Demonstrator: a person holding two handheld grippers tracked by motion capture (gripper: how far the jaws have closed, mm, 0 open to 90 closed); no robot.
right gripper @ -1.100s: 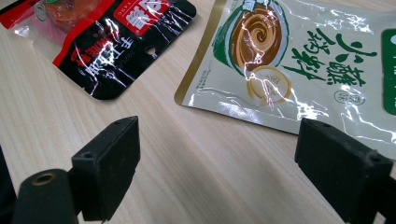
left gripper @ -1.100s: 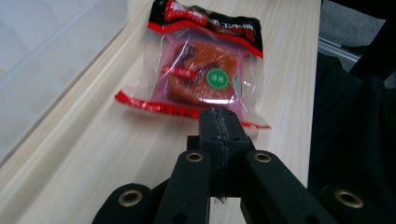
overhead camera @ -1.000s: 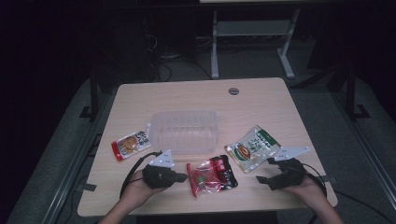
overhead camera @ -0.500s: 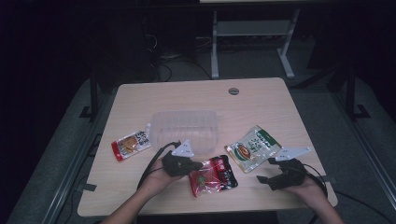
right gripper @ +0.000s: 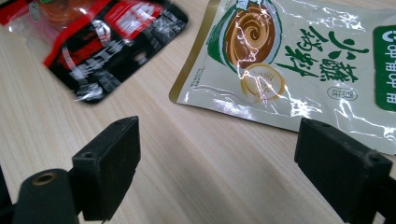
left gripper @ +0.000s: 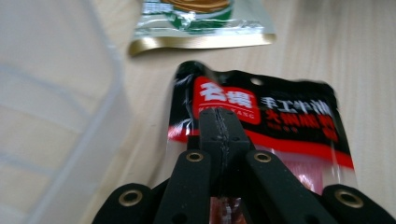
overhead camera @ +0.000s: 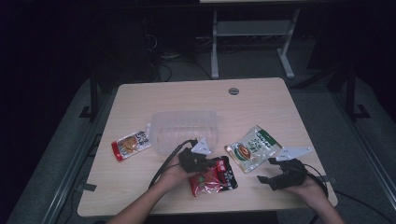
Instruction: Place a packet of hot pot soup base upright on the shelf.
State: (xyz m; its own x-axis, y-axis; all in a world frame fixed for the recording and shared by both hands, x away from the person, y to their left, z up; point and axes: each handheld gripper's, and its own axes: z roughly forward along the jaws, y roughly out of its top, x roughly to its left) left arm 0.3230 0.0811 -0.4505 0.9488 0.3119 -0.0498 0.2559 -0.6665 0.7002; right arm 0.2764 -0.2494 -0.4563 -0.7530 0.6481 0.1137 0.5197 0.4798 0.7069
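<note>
Fingers (left gripper: 219,135) of the left gripper (overhead camera: 198,161) are pressed together over the near edge of the red-and-black packet (left gripper: 266,116); whether they pinch the film or merely lie closed above it cannot be told. In the high view this packet (overhead camera: 215,176) lies flat near the front middle of the table (overhead camera: 261,98), its long axis running slightly upward to the right, printed face up. Just left of the left gripper stands an empty clear plastic tub (overhead camera: 184,130), its wall (left gripper: 60,116) beside the packet. Beyond the packet's far edge lies a green-and-white packet (left gripper: 201,18).

Fingers (right gripper: 112,158) of the right gripper (overhead camera: 275,176) are spread wide apart, grasping nothing, over bare table. Ahead of them lie the green-and-white packet (right gripper: 299,60), gold-edged, and the red-and-black packet (right gripper: 107,42), tilted. In the high view the green-and-white packet (overhead camera: 254,147) sits between the two grippers' far sides, diagonal on the table. An orange-and-red packet (overhead camera: 130,144) lies apart, left of the tub. A round grommet (overhead camera: 233,91) marks the far table edge.
</note>
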